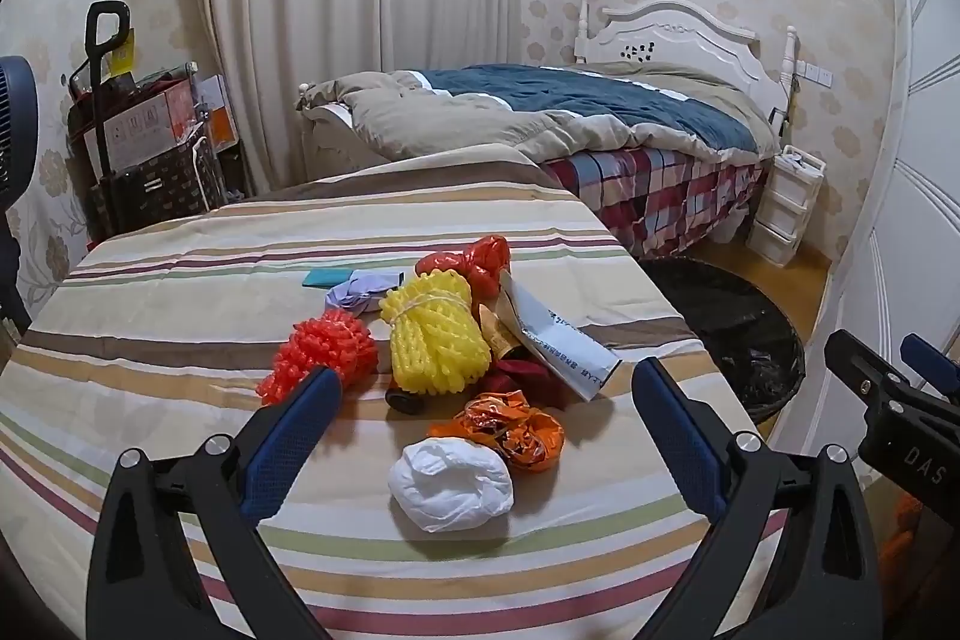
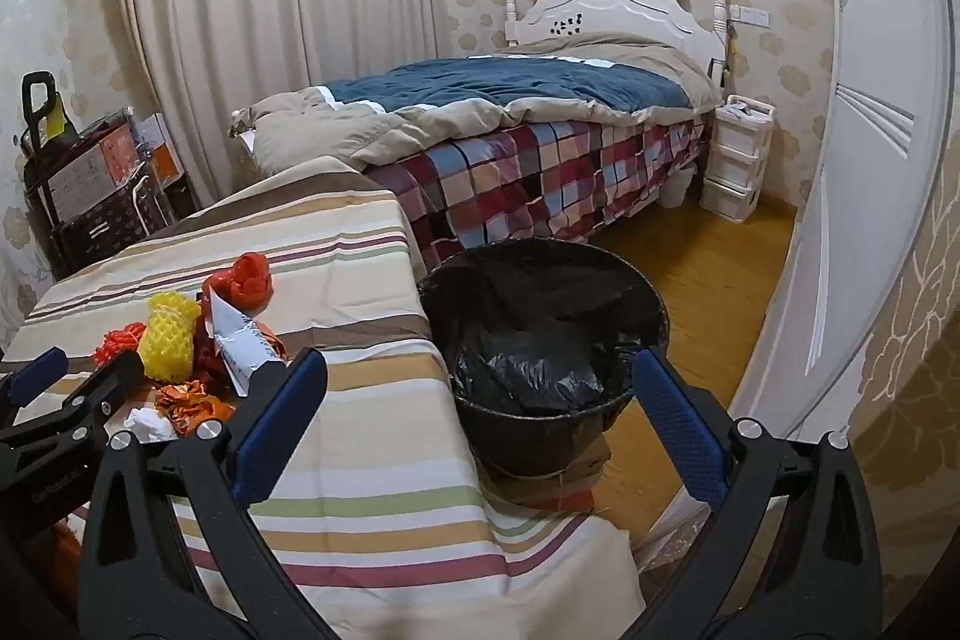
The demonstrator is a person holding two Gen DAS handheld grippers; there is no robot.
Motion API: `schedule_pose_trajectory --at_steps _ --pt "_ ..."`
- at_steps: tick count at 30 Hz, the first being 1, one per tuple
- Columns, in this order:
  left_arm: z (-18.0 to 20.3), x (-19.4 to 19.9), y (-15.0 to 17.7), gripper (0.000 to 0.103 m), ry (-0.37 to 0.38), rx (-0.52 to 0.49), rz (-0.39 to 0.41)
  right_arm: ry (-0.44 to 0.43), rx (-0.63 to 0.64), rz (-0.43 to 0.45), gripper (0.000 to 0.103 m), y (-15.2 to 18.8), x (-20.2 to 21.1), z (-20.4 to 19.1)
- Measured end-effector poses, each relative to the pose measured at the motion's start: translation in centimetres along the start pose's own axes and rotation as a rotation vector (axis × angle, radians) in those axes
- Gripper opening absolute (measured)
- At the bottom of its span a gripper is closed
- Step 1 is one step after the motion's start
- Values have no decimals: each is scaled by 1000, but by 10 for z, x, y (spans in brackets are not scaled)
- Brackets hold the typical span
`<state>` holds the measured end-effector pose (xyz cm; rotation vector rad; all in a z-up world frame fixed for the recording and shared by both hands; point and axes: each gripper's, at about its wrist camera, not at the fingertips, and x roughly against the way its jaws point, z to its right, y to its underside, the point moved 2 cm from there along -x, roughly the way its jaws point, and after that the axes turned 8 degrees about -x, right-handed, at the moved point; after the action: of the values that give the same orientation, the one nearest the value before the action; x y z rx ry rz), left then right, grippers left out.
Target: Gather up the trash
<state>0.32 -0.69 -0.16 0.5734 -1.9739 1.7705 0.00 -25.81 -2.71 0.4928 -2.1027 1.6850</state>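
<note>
Trash lies piled on the striped tablecloth (image 1: 180, 280): a white crumpled wad (image 1: 450, 484), an orange foil wrapper (image 1: 510, 430), a yellow foam net (image 1: 435, 334), a red foam net (image 1: 324, 352), a red bag (image 1: 480, 259), a white printed pouch (image 1: 552, 334) and a purple scrap (image 1: 354, 292). My left gripper (image 1: 486, 376) is open and empty, just short of the pile with the white wad between its fingers' line. My right gripper (image 2: 477, 364) is open and empty, above the table's right edge beside the black-lined bin (image 2: 540, 316). The pile shows at left in the right wrist view (image 2: 174, 340).
The bin stands on the wooden floor right of the table, on a cardboard piece (image 2: 564, 466). A bed (image 1: 570, 124) with a checked cover is behind. A white drawer unit (image 2: 735, 160), a cart with boxes (image 1: 138, 142) and a fan (image 1: 15, 118) stand around.
</note>
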Motion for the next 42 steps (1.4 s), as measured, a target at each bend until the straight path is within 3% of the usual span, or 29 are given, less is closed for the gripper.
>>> schedule_pose_trajectory --at_steps 42 --pt "11 -14 6 97 4 -3 -36 11 -14 -33 99 5 -10 3"
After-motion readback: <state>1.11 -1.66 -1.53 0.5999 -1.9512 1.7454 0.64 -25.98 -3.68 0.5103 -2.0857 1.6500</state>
